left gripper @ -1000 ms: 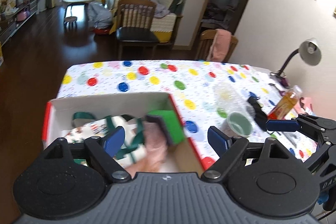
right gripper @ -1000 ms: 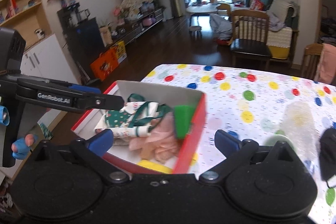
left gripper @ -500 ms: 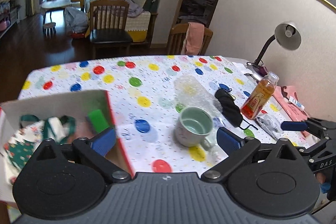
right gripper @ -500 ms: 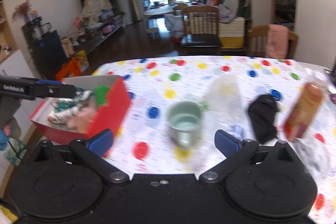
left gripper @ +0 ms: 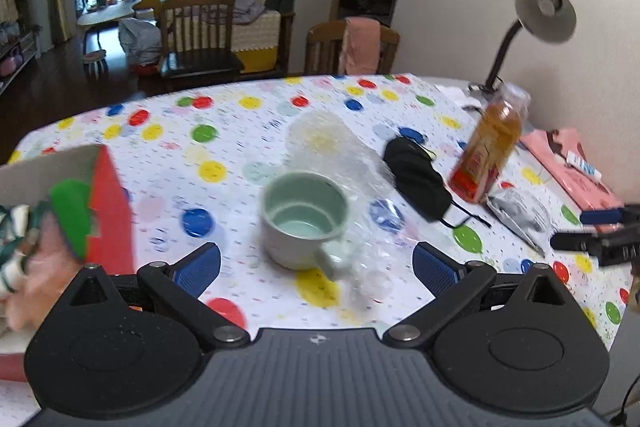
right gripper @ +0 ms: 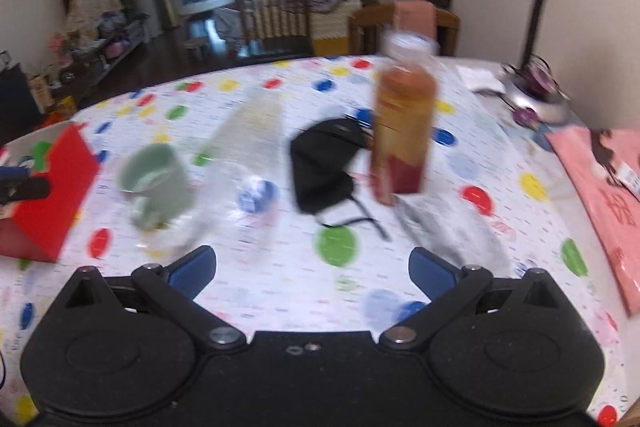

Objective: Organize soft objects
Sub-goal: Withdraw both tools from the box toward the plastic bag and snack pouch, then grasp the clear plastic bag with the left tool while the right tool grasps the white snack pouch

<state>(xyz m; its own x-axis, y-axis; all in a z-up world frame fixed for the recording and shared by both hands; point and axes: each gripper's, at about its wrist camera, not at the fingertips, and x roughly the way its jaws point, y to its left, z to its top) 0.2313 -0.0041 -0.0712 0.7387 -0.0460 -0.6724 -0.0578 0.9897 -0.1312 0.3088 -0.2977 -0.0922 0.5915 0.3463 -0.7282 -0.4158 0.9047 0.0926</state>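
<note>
Both claws, left gripper [left gripper: 316, 263] and right gripper [right gripper: 312, 265], hang released and empty over the tabletop [left gripper: 248, 131].
Reaching for the black face mask [right gripper: 324, 167] mid-table risks toppling the juice bottle [right gripper: 404, 123] just beside it; the red box [left gripper: 110, 203] at the left edge holds cloths, while the green mug [left gripper: 306, 219] looks empty.

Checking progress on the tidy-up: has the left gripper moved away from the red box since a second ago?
Yes. The left gripper has swung rightward off the red box, which now sits at its view's left edge, and hangs open near the green mug.
</note>
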